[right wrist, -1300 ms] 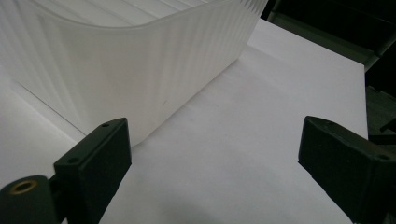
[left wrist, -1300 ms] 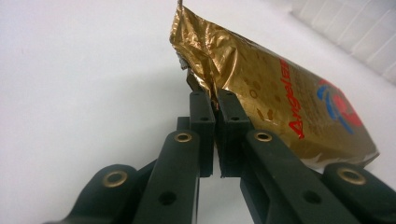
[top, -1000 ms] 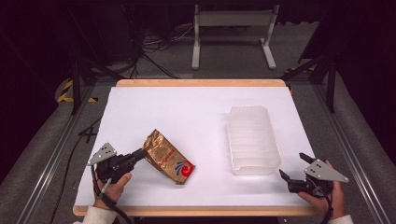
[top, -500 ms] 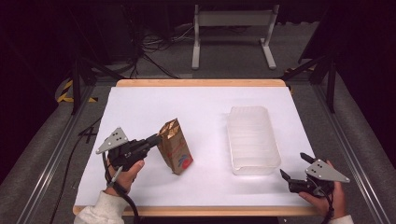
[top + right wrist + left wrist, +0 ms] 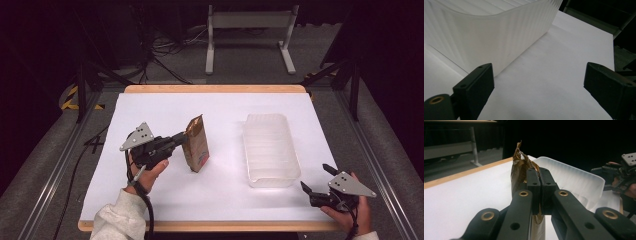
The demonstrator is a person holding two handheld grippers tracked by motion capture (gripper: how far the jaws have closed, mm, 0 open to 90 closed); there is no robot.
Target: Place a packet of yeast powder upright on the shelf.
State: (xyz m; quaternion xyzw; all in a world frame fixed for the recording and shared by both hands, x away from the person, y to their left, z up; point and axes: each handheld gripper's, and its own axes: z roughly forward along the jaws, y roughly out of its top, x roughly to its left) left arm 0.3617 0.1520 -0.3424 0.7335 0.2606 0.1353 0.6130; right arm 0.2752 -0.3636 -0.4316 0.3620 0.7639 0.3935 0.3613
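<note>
White table [image 5: 165, 115] in a dark room. An empty clear tub [image 5: 270, 150]; left of it, a brown bag [image 5: 196, 145] stands upright, pinched by the left gripper [image 5: 181, 139], contents hidden. Right gripper [image 5: 315, 181], near the tub, gapes empty.

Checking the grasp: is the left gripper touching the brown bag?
Touching. The left gripper view shows the left gripper with jaws pinched shut on the brown bag.

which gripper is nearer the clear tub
Right. The right gripper rests open at the table's front edge, just off the near right corner of the tub. The left gripper is farther off on the tub's other side, shut on the bag.
</note>
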